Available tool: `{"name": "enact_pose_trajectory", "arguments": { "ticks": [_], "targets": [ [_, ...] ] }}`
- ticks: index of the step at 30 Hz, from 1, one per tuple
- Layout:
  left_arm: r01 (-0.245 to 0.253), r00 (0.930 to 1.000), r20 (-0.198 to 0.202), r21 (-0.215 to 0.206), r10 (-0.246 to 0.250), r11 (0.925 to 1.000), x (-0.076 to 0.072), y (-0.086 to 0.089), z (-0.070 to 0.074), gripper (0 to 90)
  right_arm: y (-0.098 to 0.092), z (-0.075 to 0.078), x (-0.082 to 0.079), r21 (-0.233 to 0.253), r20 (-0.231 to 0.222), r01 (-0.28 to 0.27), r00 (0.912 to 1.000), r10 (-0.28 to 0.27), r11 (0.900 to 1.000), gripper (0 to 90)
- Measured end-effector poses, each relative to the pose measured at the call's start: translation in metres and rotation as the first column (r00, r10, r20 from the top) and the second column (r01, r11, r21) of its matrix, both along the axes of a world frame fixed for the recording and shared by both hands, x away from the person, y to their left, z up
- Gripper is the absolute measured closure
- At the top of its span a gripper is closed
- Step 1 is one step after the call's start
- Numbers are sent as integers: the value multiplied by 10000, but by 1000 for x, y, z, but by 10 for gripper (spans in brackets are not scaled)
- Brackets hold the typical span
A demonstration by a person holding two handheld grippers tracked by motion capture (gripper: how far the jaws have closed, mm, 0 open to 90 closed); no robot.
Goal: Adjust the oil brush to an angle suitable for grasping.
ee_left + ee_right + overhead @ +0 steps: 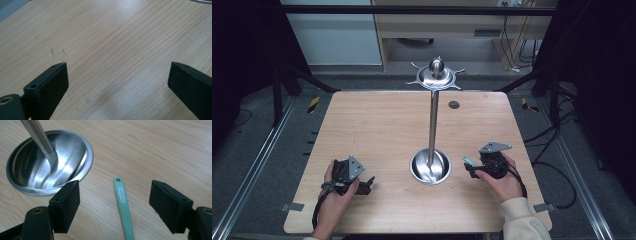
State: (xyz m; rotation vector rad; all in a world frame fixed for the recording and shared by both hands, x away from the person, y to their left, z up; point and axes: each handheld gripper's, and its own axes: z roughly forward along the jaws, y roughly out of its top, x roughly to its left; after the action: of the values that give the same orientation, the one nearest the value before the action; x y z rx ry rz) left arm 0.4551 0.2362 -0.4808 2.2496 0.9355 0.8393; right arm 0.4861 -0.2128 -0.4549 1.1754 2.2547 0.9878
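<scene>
While both hands rest near the table's front edge, the scene reads so:

Table (377,125): pale wood.
Stand (432,120): steel pole rising from a round dish base (75,160), hooked crown on top in the high view.
Left gripper (117,82): jaws wide apart over bare wood.
Right gripper (115,205): jaws spread, nothing gripped.
Green handle (123,207): flat on the table between the right jaws, just beside the base; its white label is too small to read.
</scene>
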Motion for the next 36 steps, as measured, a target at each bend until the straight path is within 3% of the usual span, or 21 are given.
{"name": "enact_pose_trajectory", "arguments": {
  "ticks": [5,12,20,33,36],
  "targets": [
    [42,10000,22,33,-42,10000,-1,-1,0,28,12,3,-3,-172,140,-403,9991,405,9990,390],
    [94,9999,-37,139,-94,9999,0,-3,-1,28,24,-3,3,-758,22,-969,9952,973,9924,685],
    [88,10000,4,115,-88,9999,0,-4,-2,29,28,-9,20,-1196,-193,-801,9967,783,9896,894],
    [188,9998,-35,248,-187,9995,0,-5,-1,29,19,-22,30,-1597,-906,-484,9953,342,9860,900],
    [202,9998,-35,247,-201,9995,0,-5,-1,29,20,-21,29,-1459,-842,-598,9953,479,9875,900]
  ]
}}
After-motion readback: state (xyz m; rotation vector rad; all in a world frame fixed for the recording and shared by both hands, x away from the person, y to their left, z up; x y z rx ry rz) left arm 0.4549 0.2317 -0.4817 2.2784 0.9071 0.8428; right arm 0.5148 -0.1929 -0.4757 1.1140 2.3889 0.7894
